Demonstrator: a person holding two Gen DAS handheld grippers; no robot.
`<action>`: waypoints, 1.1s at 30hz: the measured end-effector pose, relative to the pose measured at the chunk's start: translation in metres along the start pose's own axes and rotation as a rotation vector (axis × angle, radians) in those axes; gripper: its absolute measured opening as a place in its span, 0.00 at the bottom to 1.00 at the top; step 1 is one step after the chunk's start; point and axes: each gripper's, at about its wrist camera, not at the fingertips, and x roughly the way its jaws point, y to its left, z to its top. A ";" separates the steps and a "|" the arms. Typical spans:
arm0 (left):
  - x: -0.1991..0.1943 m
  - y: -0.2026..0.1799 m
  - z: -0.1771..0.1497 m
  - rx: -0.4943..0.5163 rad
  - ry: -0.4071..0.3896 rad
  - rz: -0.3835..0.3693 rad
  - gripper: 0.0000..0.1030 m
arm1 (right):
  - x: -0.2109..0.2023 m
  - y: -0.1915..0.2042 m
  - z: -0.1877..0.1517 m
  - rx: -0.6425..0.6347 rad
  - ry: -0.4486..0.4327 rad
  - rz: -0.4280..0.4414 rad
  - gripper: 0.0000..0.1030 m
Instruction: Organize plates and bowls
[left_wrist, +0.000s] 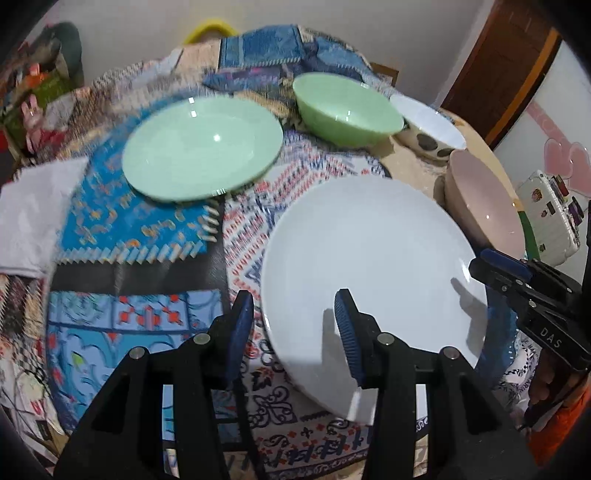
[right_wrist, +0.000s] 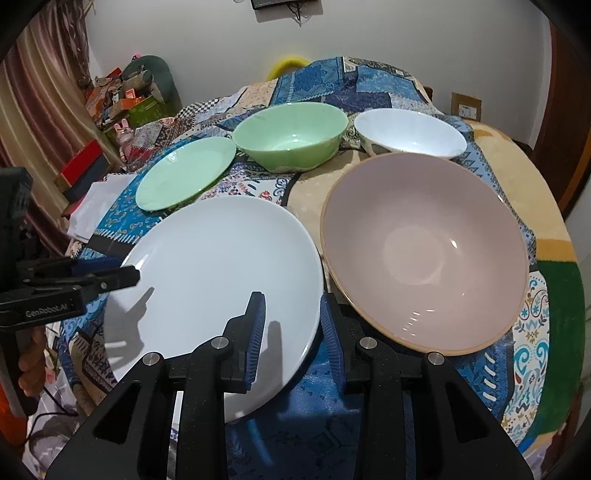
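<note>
Nearest the left wrist camera, the left tongs (left_wrist: 293, 317) straddled the near-left rim of the white plate (left_wrist: 373, 266): one blue pad stood over the plate, the other outside it over the cloth (left_wrist: 147, 236), with a plain gap between them and neither pad pressing the rim. They were open. The right tongs (right_wrist: 291, 319) likewise straddled the plate's near-right rim, one pad over the white plate (right_wrist: 221, 266) and the other in the narrow space beside the pink bowl (right_wrist: 424, 254); their pads also stood apart, not clamped on the rim, so open as well, though narrower.

Each tool showed in the other's view, coming in side-on at the plate's edge: the right tongs (left_wrist: 476, 264) at the right of the left wrist view, the left tongs (right_wrist: 129, 275) at the left of the right wrist view, a hand (right_wrist: 31, 365) below them on the grip.

Patterned blue cloth covered the counter. The white plate lay at the near middle. The pink bowl (left_wrist: 484, 206) sat just to its right, upright. Behind the plate lay the green plate (left_wrist: 201, 147), and to its right the green bowl (left_wrist: 347, 107), then the white bowl (left_wrist: 428, 125) with dark spots on its outside. All five pieces stood apart, none stacked. A white napkin (left_wrist: 33, 221) lay at the far left.
</note>
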 end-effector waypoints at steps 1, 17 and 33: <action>-0.005 0.001 0.001 0.000 -0.010 0.004 0.43 | -0.001 0.001 0.001 0.000 -0.004 0.003 0.29; -0.058 0.072 0.051 -0.092 -0.171 0.133 0.72 | 0.003 0.045 0.065 -0.099 -0.114 0.060 0.42; 0.026 0.159 0.089 -0.172 -0.057 0.145 0.70 | 0.100 0.080 0.112 -0.173 0.065 0.112 0.43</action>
